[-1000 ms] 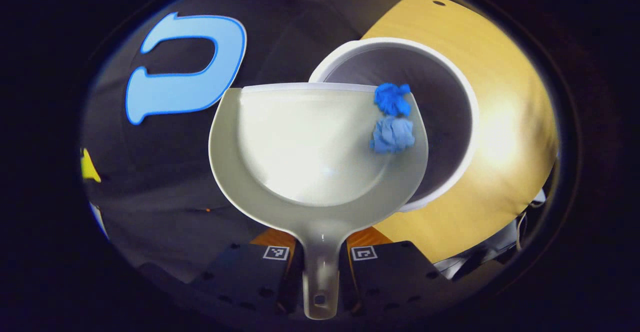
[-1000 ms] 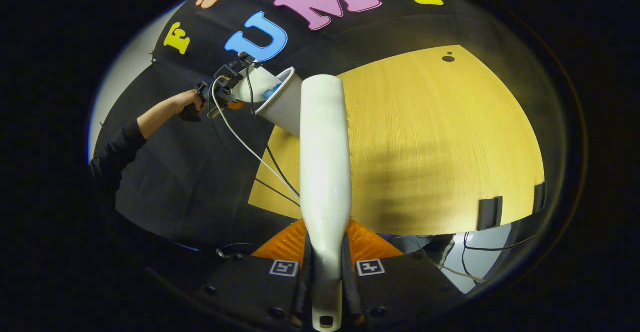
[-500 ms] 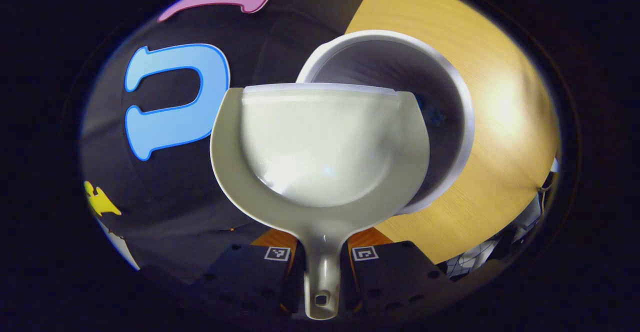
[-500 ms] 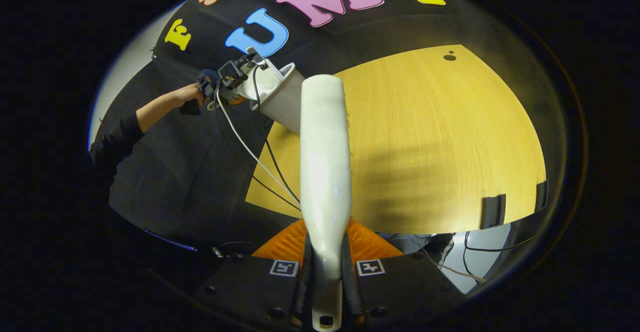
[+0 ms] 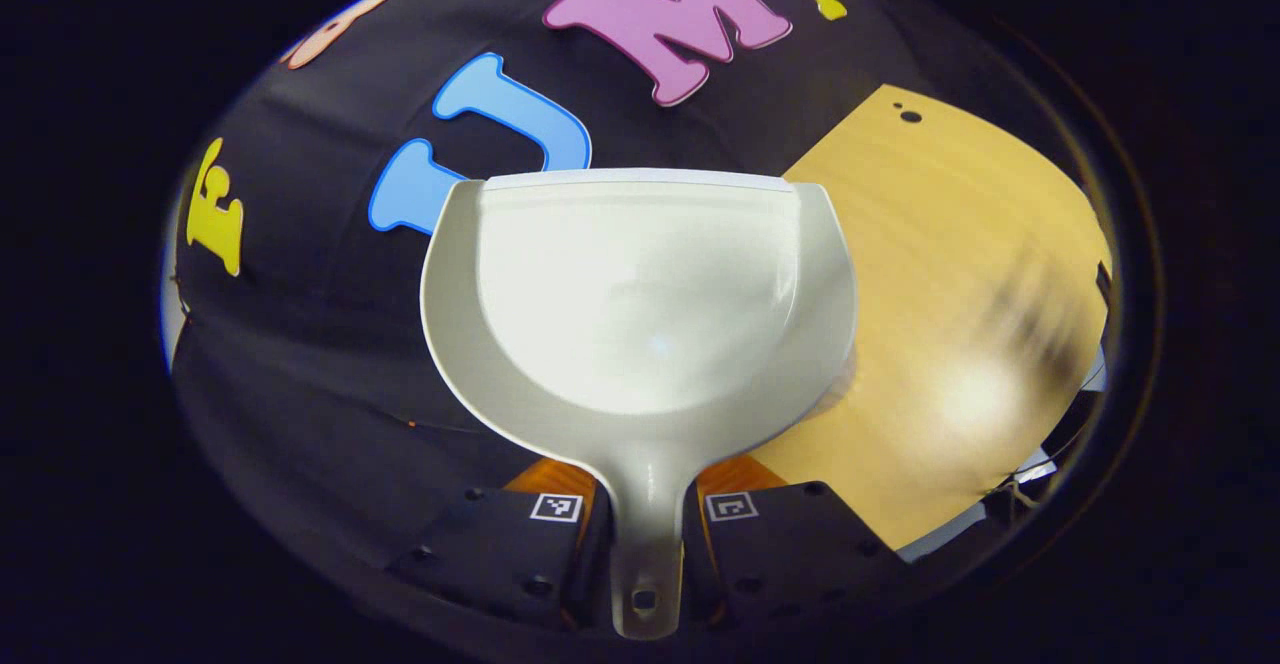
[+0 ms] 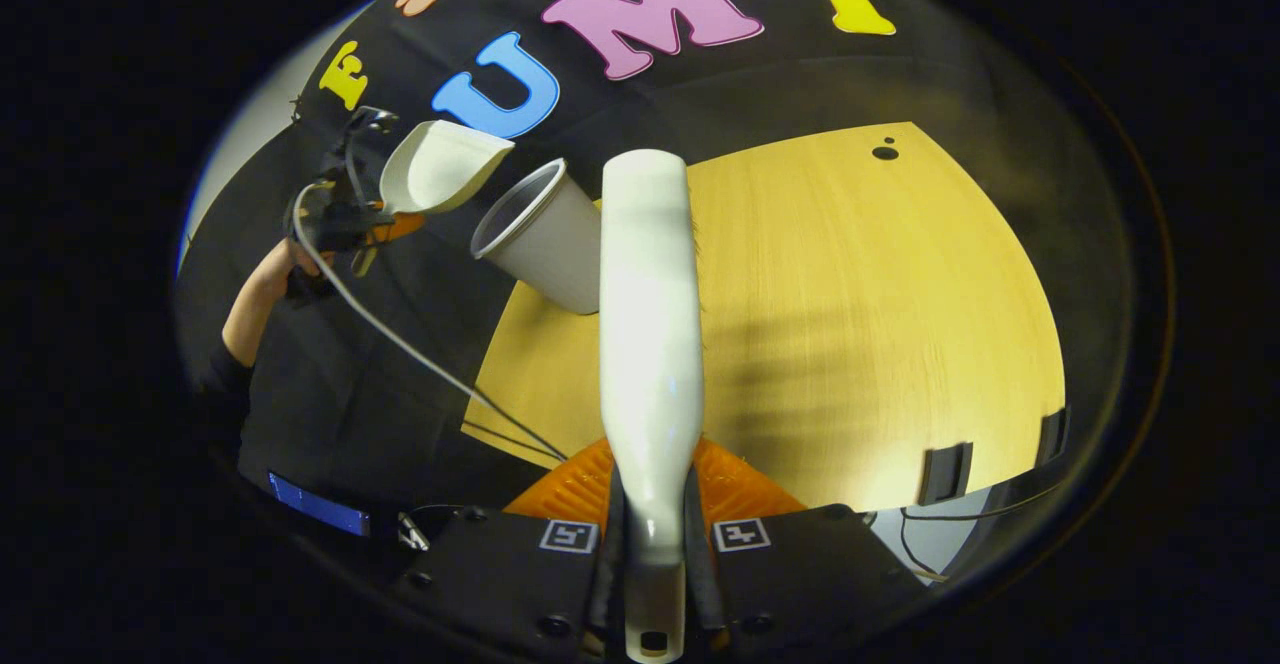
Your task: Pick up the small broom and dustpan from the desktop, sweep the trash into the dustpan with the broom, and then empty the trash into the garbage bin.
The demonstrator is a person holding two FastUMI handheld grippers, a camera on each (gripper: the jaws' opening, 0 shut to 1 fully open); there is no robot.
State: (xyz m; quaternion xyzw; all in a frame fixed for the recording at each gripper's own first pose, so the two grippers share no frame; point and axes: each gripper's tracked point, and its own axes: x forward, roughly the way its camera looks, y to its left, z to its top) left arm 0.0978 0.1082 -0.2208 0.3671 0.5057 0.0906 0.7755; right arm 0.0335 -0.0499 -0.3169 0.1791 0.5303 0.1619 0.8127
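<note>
Left gripper [image 5: 640, 534] is pinching the dustpan [image 5: 640, 294] by its handle, both fingers pressed on the stem down at 6 o'clock in the left gripper view. The pan's scoop is bare, no trash in it that I can see, and it's lifted in front of the booth wall with the wooden desktop [image 5: 950, 274] off at 3 o'clock.

In the right gripper view the same setup sits at about 10 o'clock: a hand [image 6: 285, 279] holding the left gripper, the dustpan up in the air, and just to its right the garbage bin [image 6: 545, 239], a grey bin standing at the near-left corner of the desktop. Pan and bin are apart, pan's lip pointing roughly toward the bin's mouth but not over it. Can't see inside the bin from here.

Then dead centre, the right gripper [image 6: 650, 544] is clamped on the small broom [image 6: 648, 324], handle between both fingers at 6 o'clock, broom pointing straight up toward 12. Desktop to its right looks swept, nothing loose on it that I can make out.

My read: the dump step looks done, empty pan plus clean table. What's left, if anything, is setting both tools down, so the next move wants an easy lowering onto open desk clear of the bin.
</note>
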